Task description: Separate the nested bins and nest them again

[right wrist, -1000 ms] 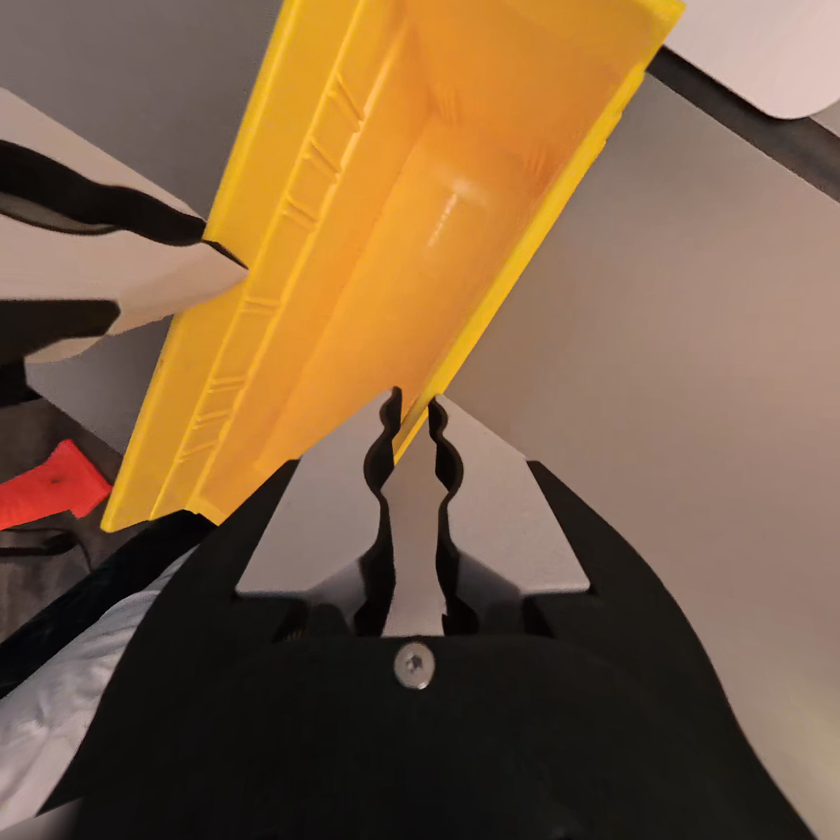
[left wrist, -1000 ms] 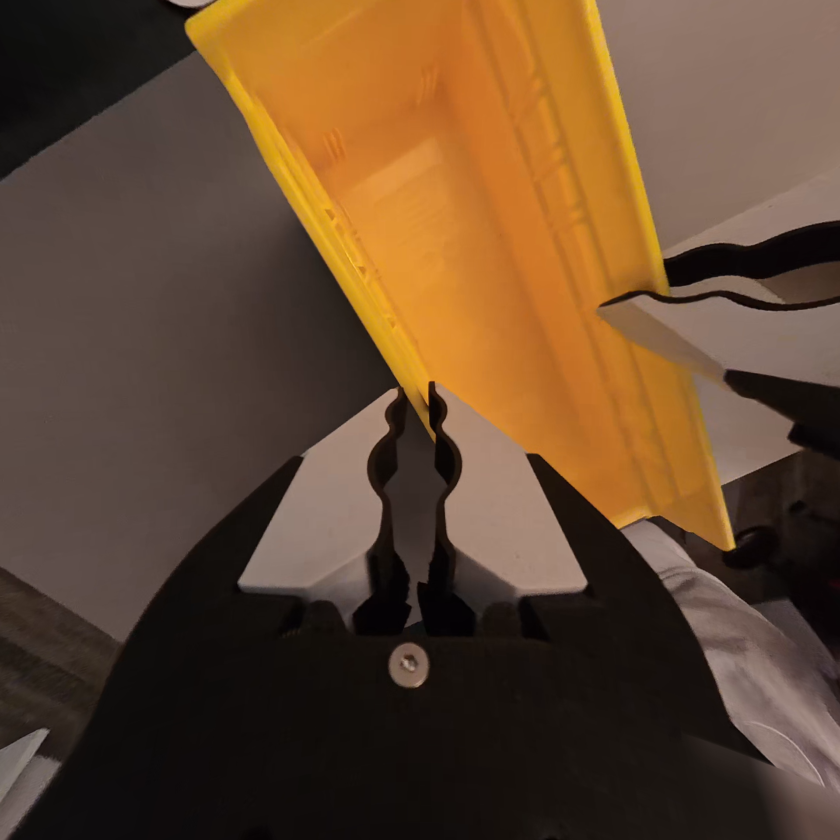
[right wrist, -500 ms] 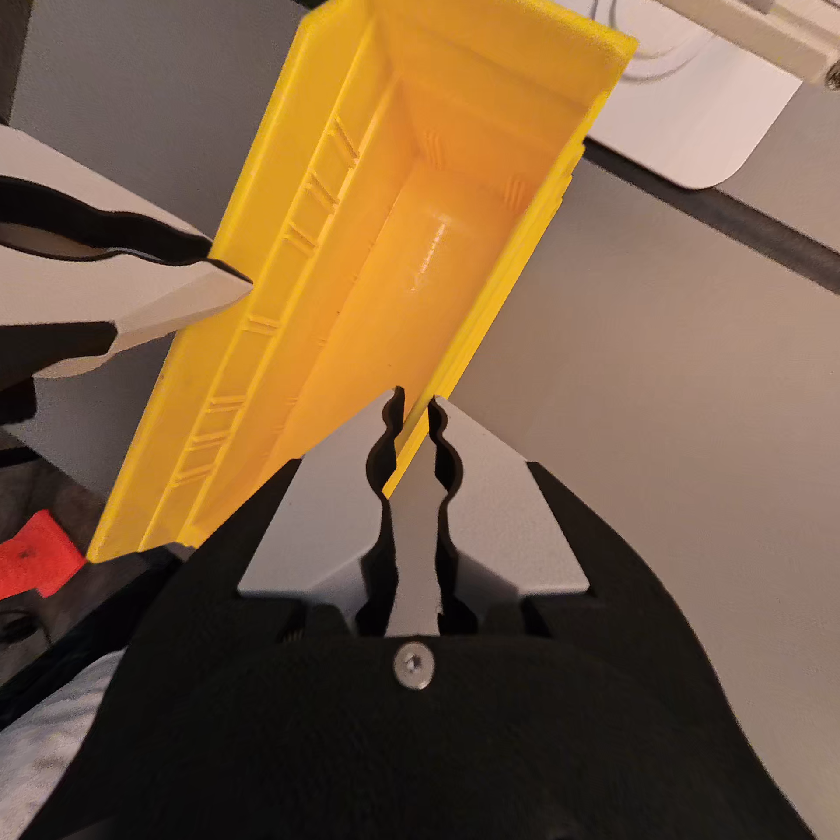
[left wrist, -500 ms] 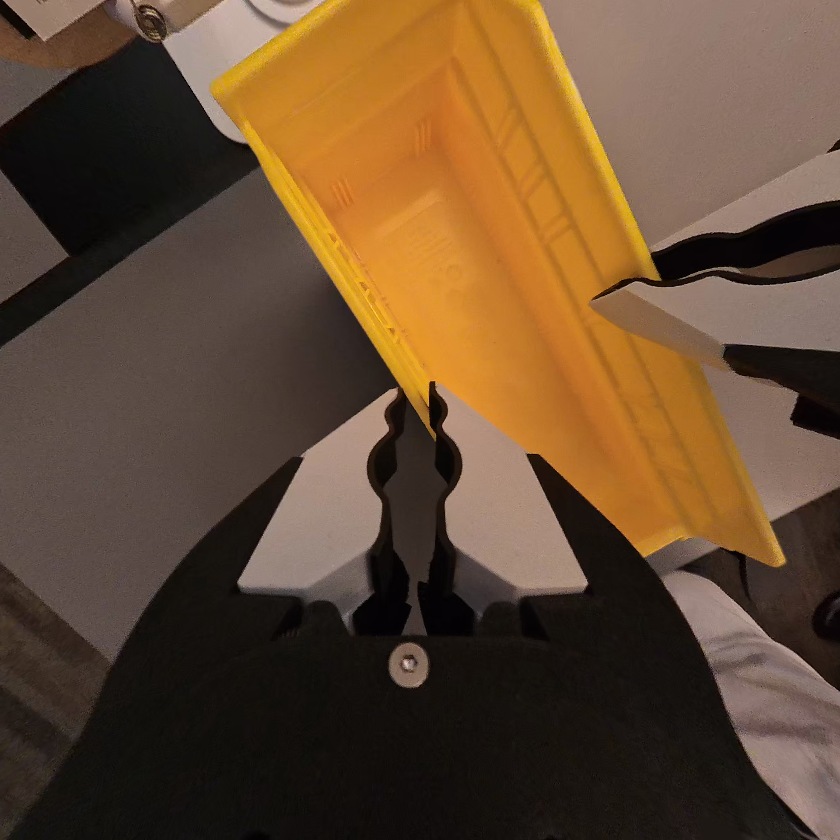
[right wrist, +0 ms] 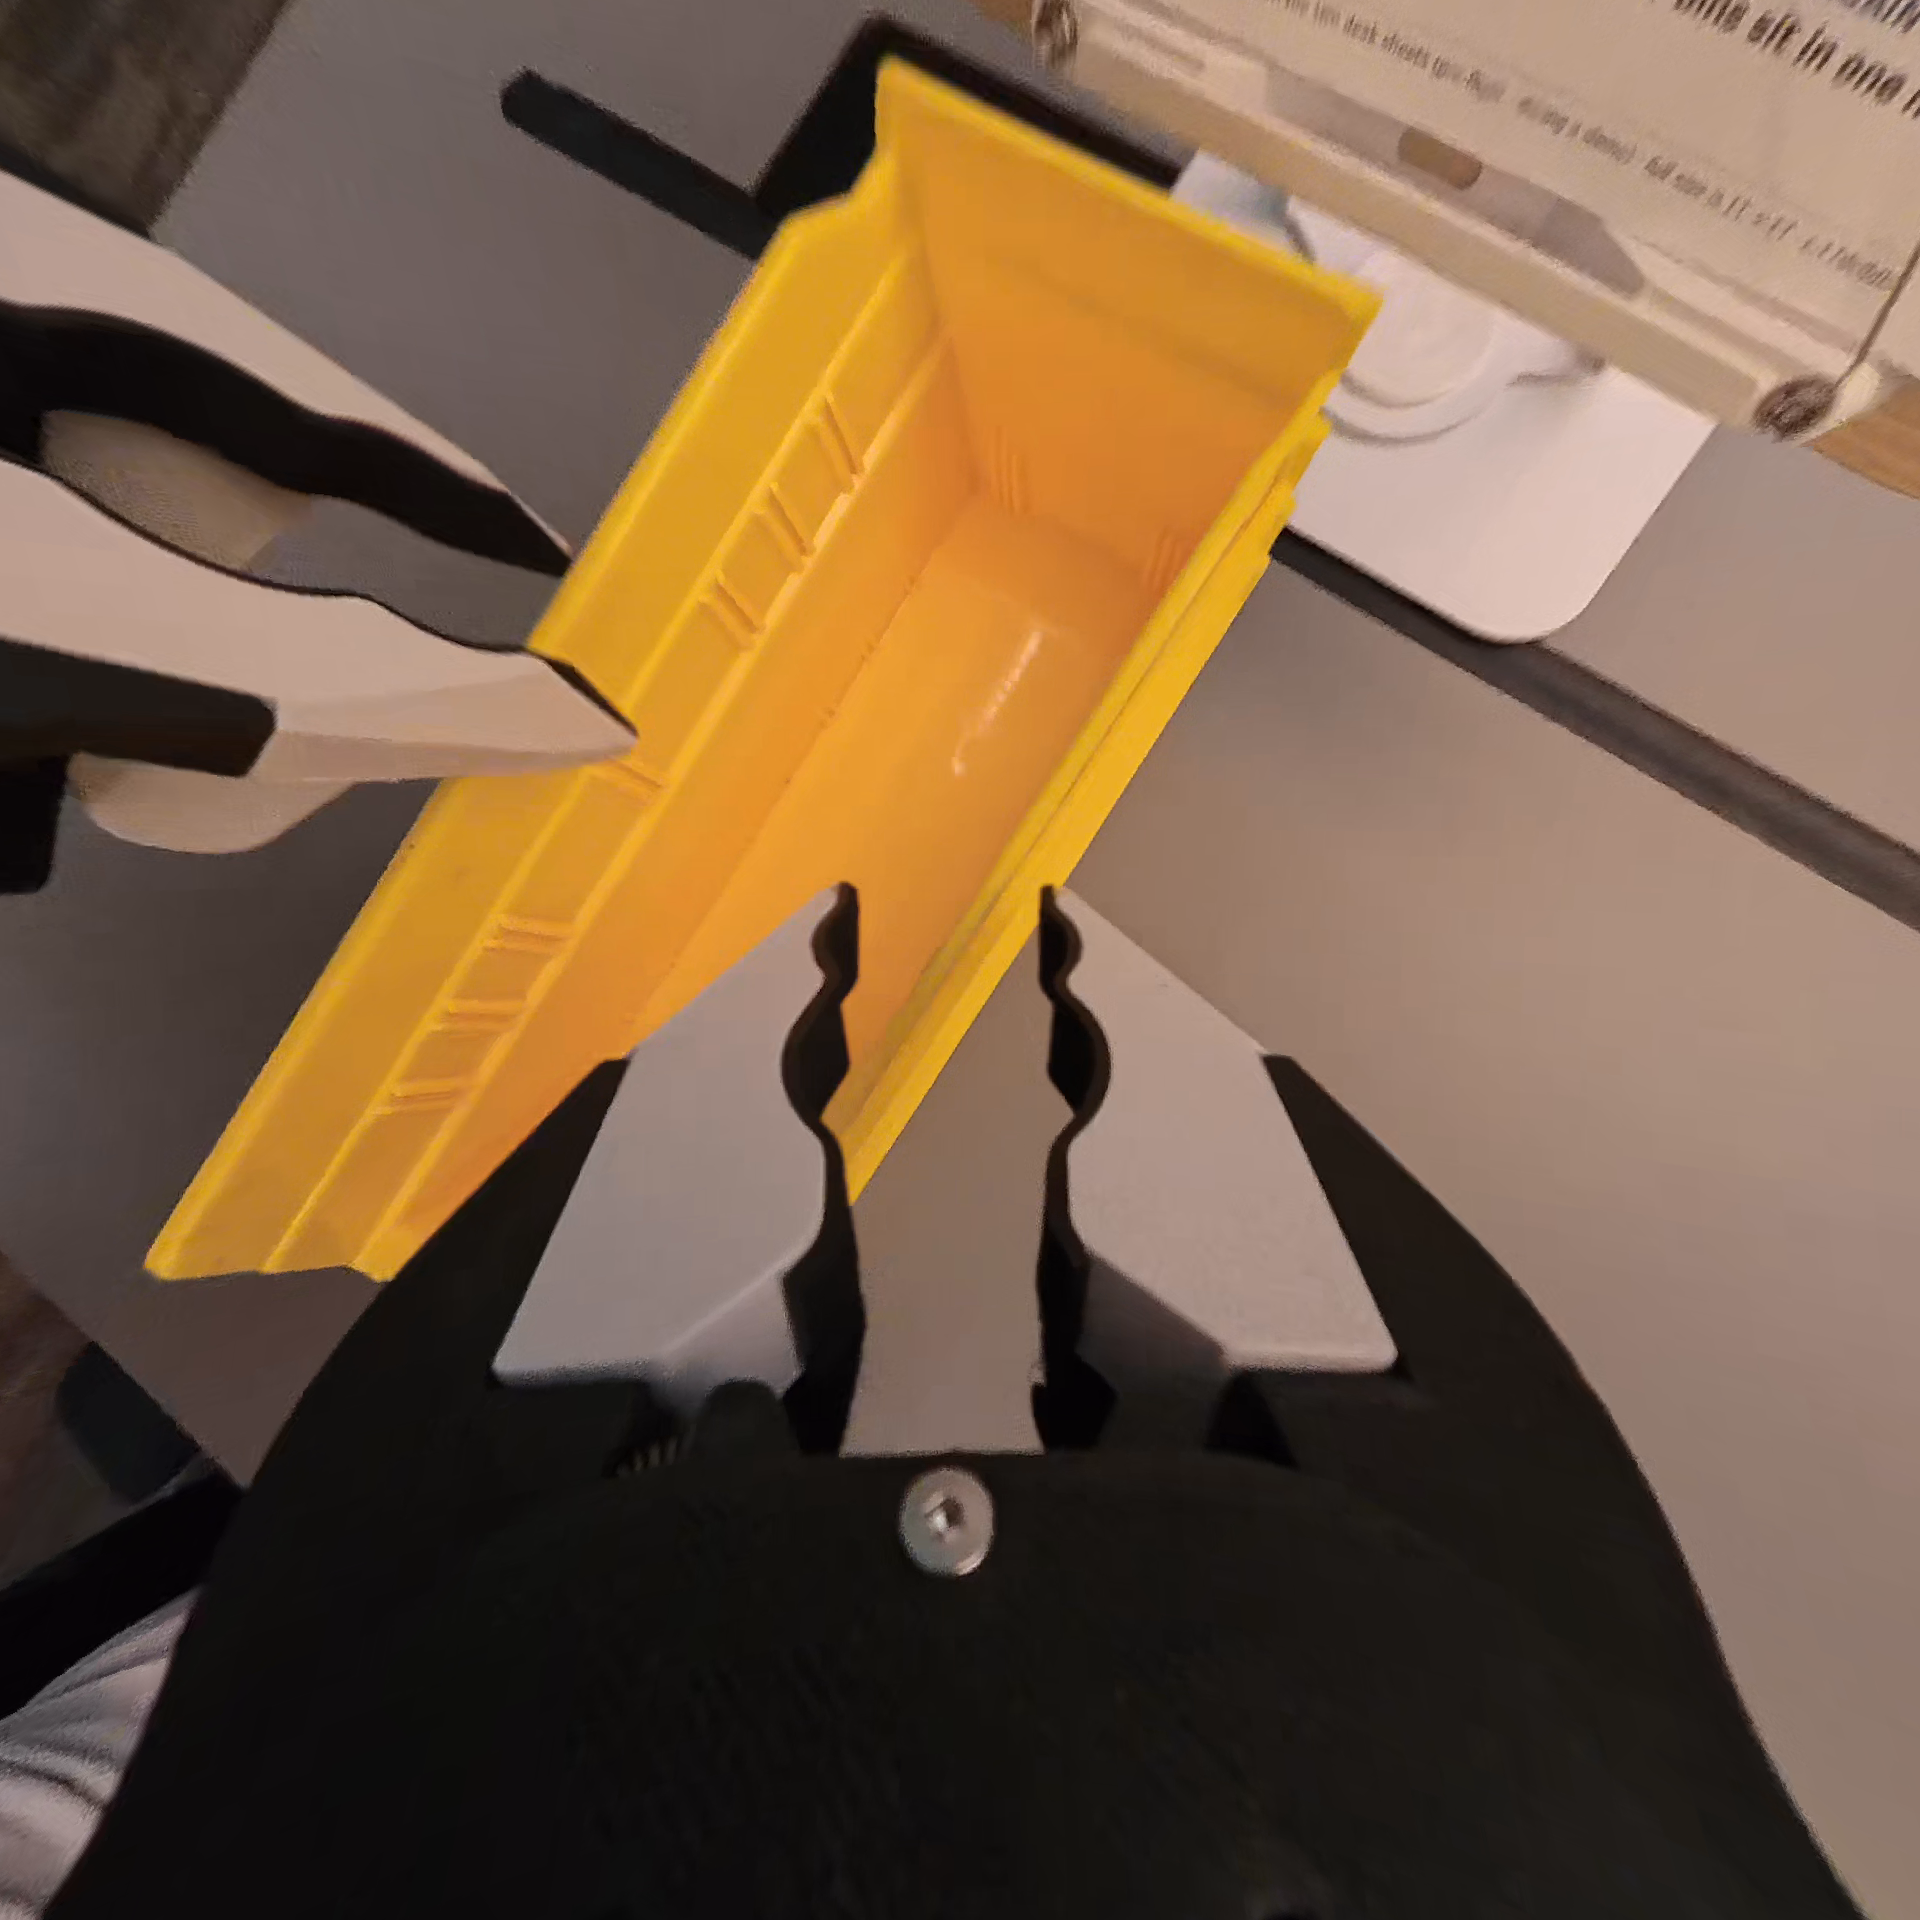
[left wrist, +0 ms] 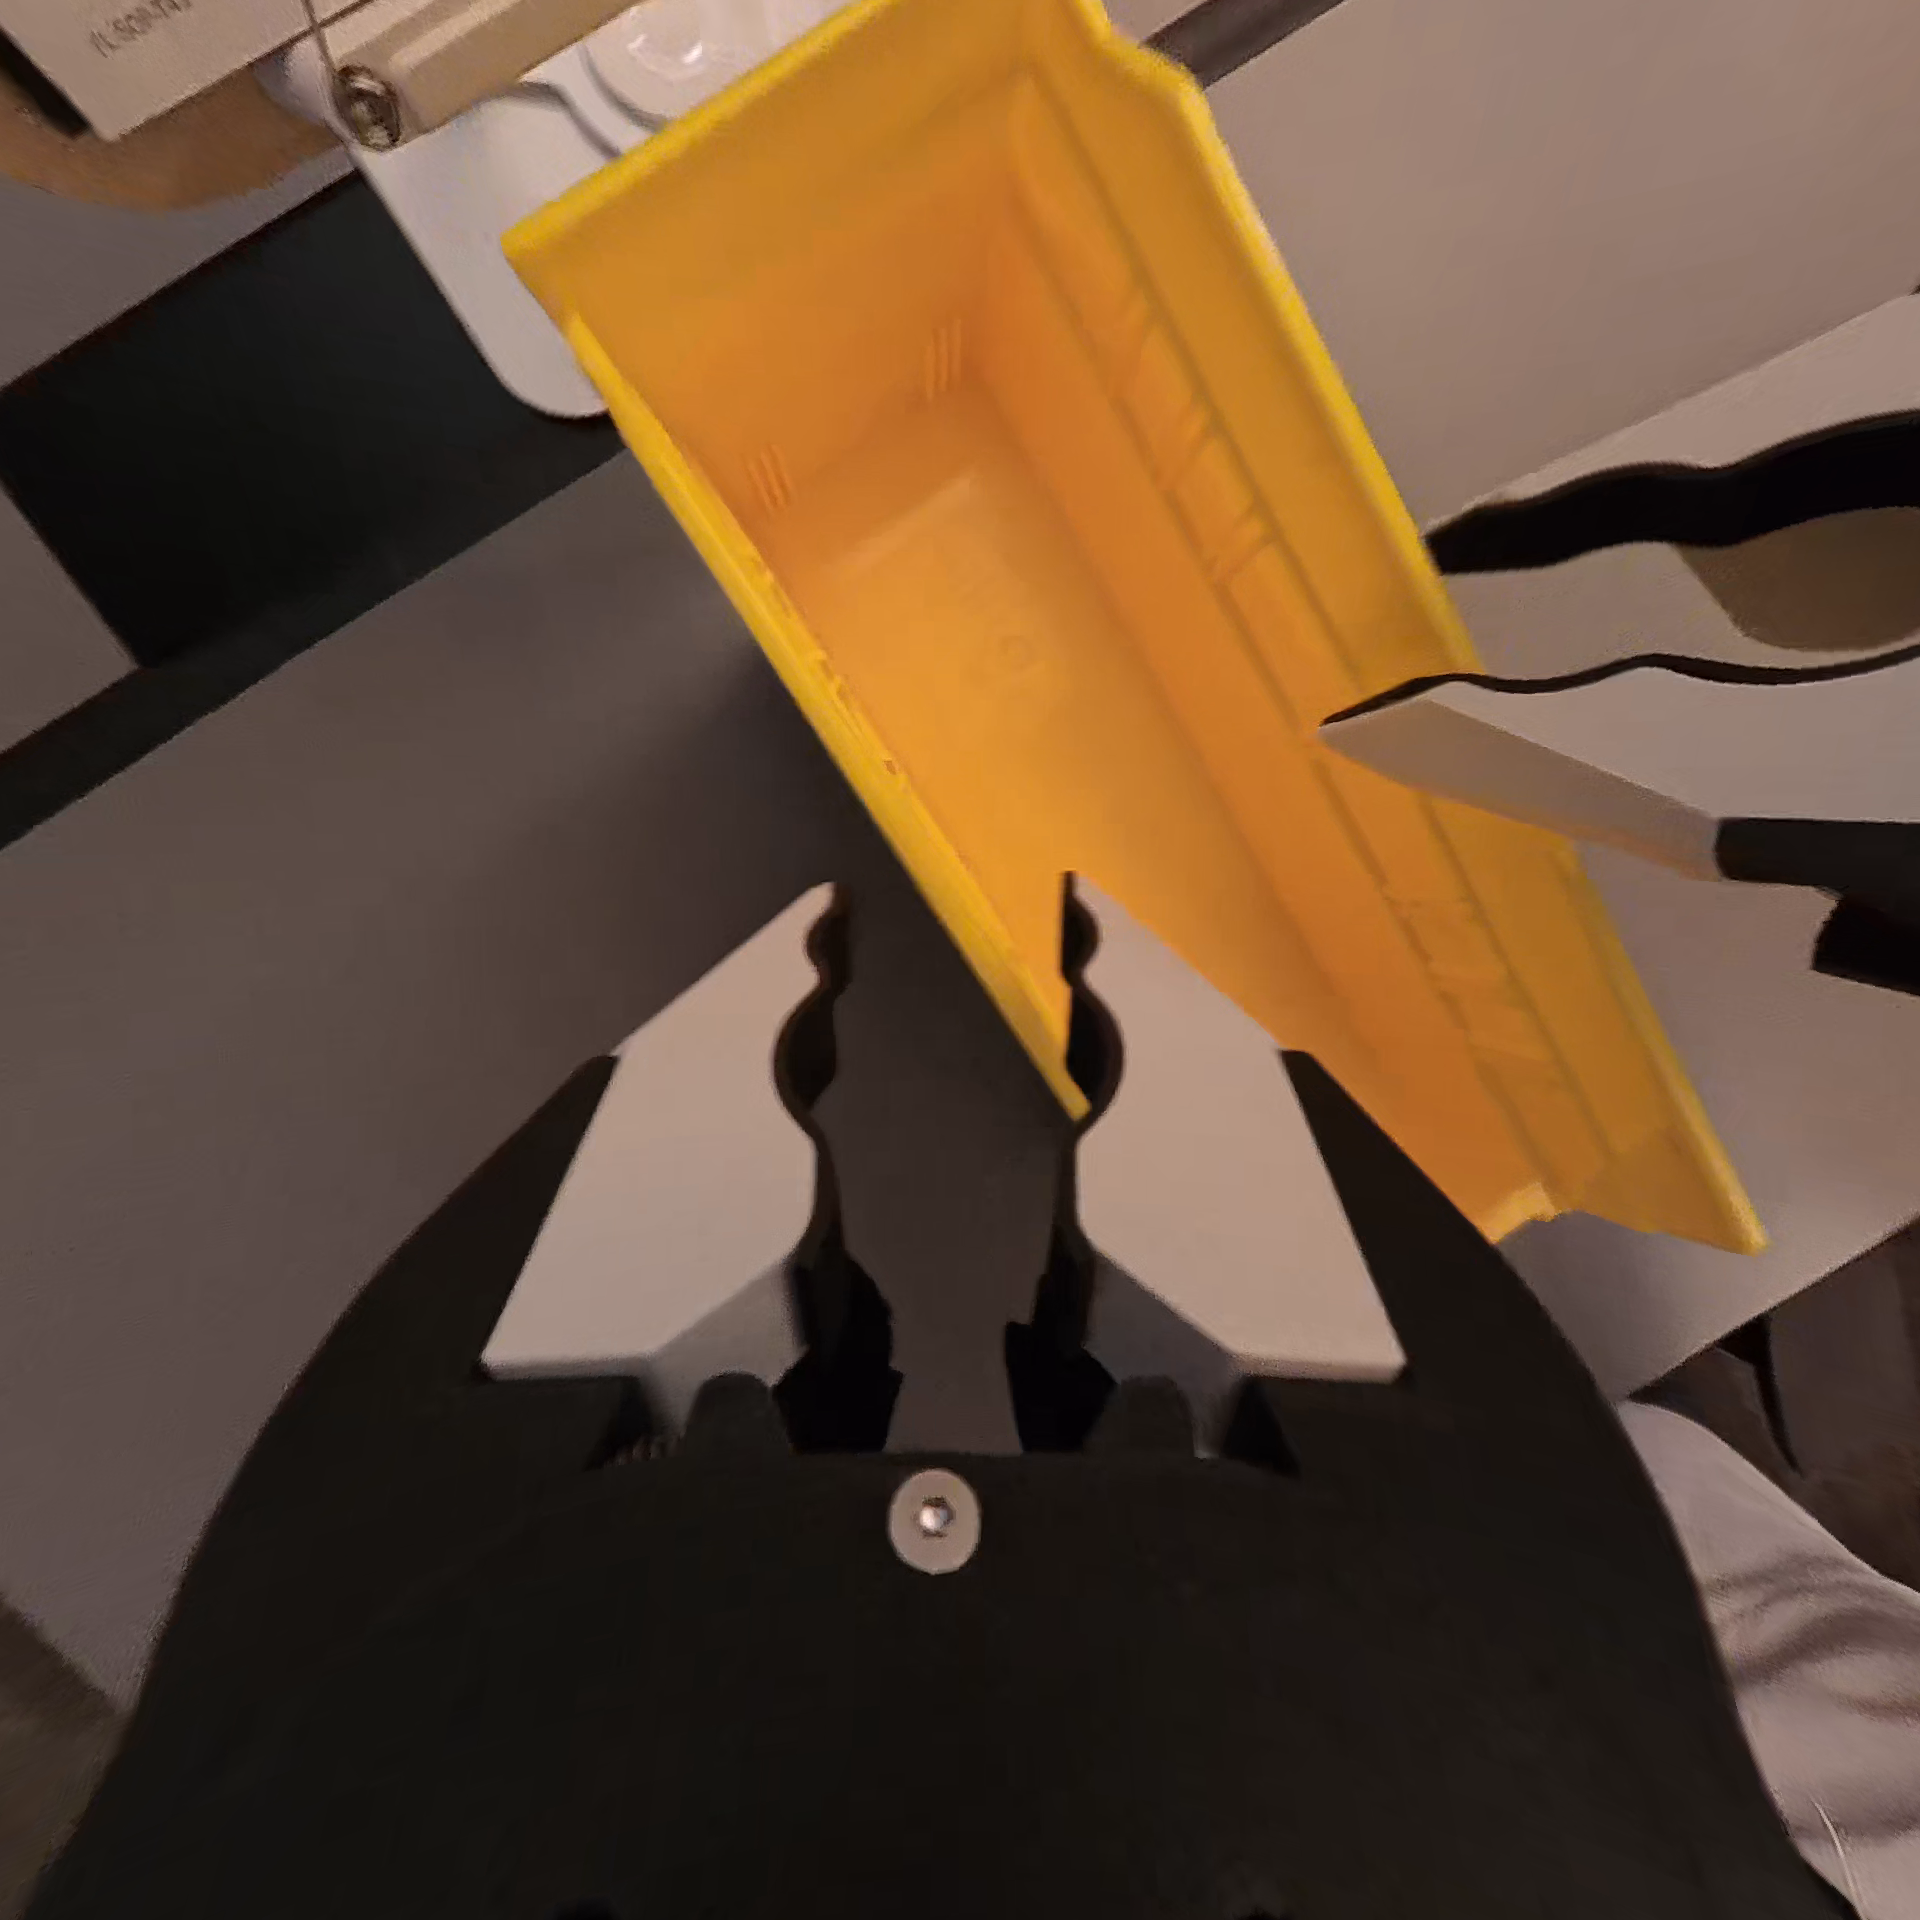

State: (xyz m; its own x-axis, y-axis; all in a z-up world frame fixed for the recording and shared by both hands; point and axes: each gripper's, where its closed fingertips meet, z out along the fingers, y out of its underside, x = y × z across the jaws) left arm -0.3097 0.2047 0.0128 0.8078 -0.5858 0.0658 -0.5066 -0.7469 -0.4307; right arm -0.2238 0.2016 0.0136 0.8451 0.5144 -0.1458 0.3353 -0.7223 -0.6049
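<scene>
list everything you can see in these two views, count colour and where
yellow bin: nested stack, at least two judging by the doubled rim in the right wrist view, number unclear; yellow; tilted over the table between the two grippers
table: one, grey, under the bin
white base: one, white, rounded corners, on the table beyond the bin
printed board: one, pale with a wooden edge, top of view
clothing: pale fabric, lower edge
left hand-held gripper: one, black with grey fingers, open, one bin long wall between its fingers
right hand-held gripper: one, same colours, open, the opposite long wall between its fingers
</scene>
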